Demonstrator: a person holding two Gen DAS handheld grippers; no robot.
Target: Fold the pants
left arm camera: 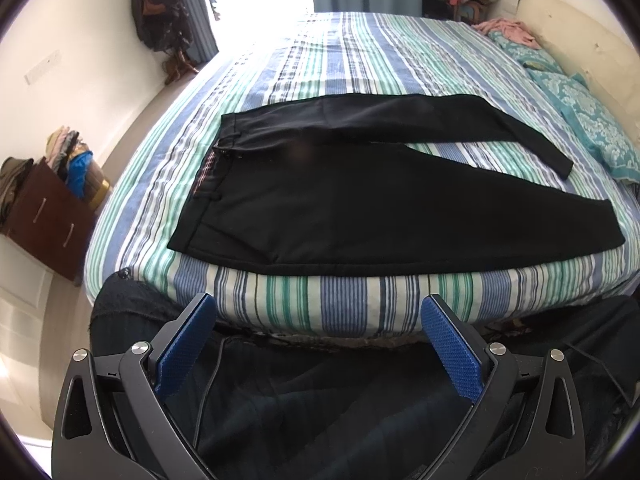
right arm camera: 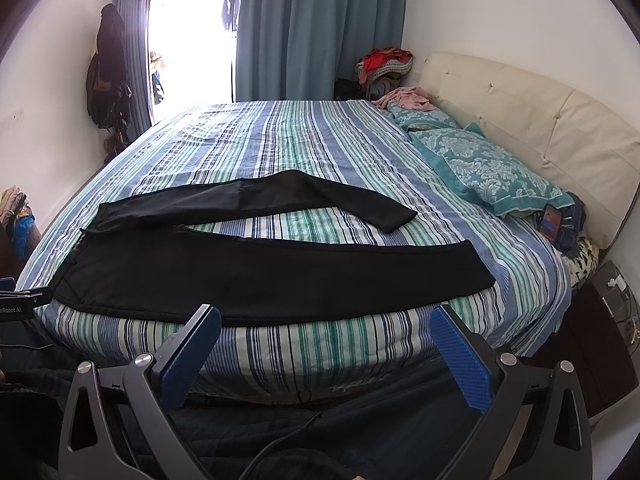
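Through the left wrist view I am holding my left gripper [left arm camera: 318, 344] back off the mattress edge, jaws spread wide and gripping nothing, while the black fabric pants [left arm camera: 320, 208] are lying flat on the blue-and-green striped bed [left arm camera: 320, 292], waistband leftward, legs splayed apart to the right. Through the right wrist view my right gripper [right arm camera: 326, 354] is likewise hovering wide open and empty, near the closer leg's hem. The near seam is running close along the bed's edge, so a careless tug could be dragging cloth overboard, and pinching the sheet too would be bunching it. Beyond the pants, open bedding is offering room; the teal patterned pillow [right arm camera: 492, 172] is crowding the right.
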